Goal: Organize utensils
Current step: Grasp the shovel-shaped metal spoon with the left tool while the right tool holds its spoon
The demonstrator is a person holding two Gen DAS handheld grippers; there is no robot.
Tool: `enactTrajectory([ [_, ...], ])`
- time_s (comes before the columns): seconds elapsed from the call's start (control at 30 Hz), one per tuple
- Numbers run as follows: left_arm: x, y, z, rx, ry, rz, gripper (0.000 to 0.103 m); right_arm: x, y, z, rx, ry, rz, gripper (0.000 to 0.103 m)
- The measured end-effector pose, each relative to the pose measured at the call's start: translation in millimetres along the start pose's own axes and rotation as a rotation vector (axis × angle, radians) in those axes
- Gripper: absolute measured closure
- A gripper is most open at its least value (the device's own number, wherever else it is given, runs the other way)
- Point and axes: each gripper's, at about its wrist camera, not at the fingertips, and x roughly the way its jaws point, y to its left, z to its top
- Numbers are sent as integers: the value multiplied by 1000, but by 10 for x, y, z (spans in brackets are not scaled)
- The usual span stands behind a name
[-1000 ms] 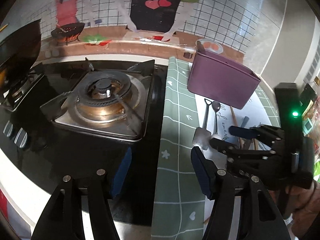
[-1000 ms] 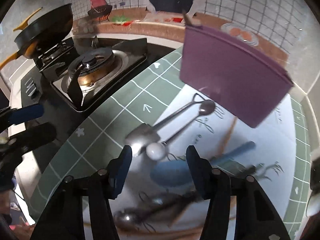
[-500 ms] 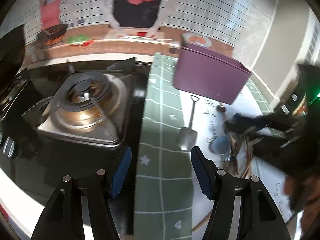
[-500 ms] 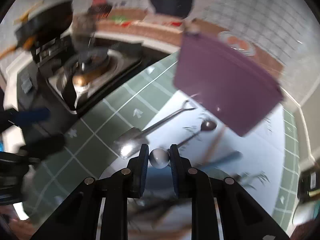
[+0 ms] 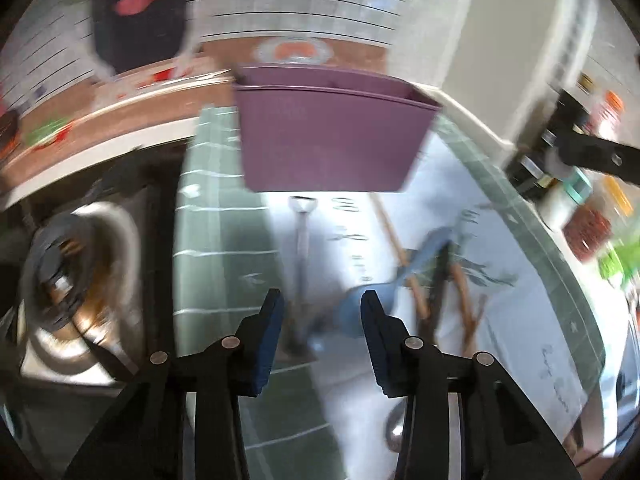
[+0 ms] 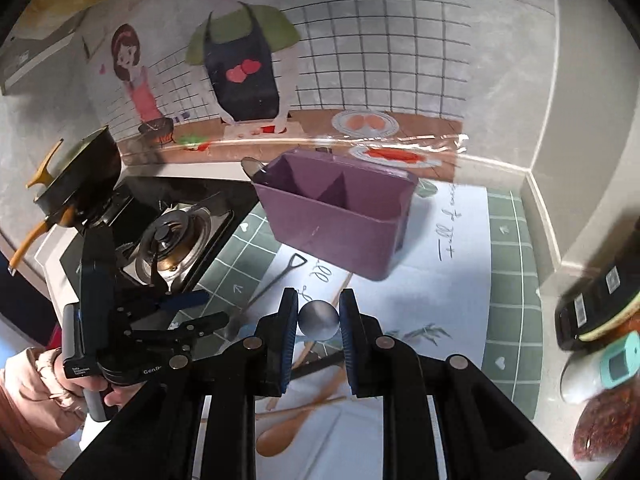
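Note:
My right gripper (image 6: 319, 320) is shut on the round silver end of a metal spoon (image 6: 319, 317), held above the mat in front of the purple two-compartment holder (image 6: 336, 216). Another spoon (image 6: 252, 166) stands in the holder's left corner. In the blurred left wrist view, my left gripper (image 5: 320, 320) hovers over the mat with its jaws closing; a shovel-shaped metal spoon (image 5: 301, 248) and a blue spoon (image 5: 360, 312) lie below, between the fingers, untouched as far as I can tell. The right wrist view shows the left gripper (image 6: 200, 310) low at the left.
Wooden spoons (image 6: 296, 420) and chopsticks lie on the green checked mat (image 6: 512, 280). A gas stove (image 6: 172, 236) and a black pan (image 6: 80, 176) stand to the left. Bottles and a white-teal device (image 6: 600, 364) crowd the right edge. A hand in a pink sleeve (image 6: 36, 384) holds the left gripper.
The right gripper closed on the spoon's round end and lifted it off the mat. The left gripper swung right from the stove to over the utensils, and its jaws narrowed.

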Motion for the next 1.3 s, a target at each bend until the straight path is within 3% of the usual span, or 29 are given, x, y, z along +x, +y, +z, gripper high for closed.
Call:
enactTrajectory([
  [0.1, 143, -203, 67, 141, 35, -41, 62, 31, -71, -33, 27, 9, 26, 85],
  [0.2, 315, -346, 164, 205, 96, -88, 62, 2, -114, -19, 25, -5, 19, 91],
  [0.4, 587, -516, 320, 272, 180, -86, 67, -48, -200, -5, 31, -12, 18, 91],
  [0.5, 670, -449, 290, 233, 191, -32, 67, -17, -222, -45, 23, 11, 14, 91],
  [0.63, 645, -267, 215, 139, 196, -50, 67, 117, -217, -197, -25, 44, -28, 85],
  [0.77, 419, -103, 80, 62, 170, -68, 66, 371, -153, -371, -141, 108, -46, 53],
  [0.8, 370, -65, 50, 43, 161, -62, 65, 438, -146, -403, -165, 122, -50, 51],
  [0.93, 146, 135, -61, -97, 105, 2, 53, 747, -187, -411, -210, 175, -15, 51],
  [1.03, -13, 268, -134, -200, 45, 76, 49, 1027, -206, -373, -208, 210, -1, 50],
  [1.1, -90, 337, -176, -257, 19, 87, 48, 1253, -214, -362, -201, 246, 3, 50],
  [1.23, -187, 438, -250, -296, 10, 100, 47, 1489, -131, -416, -207, 264, -43, 55],
  [1.3, -179, 456, -282, -287, 19, 113, 47, 1486, -71, -430, -215, 255, -52, 64],
])
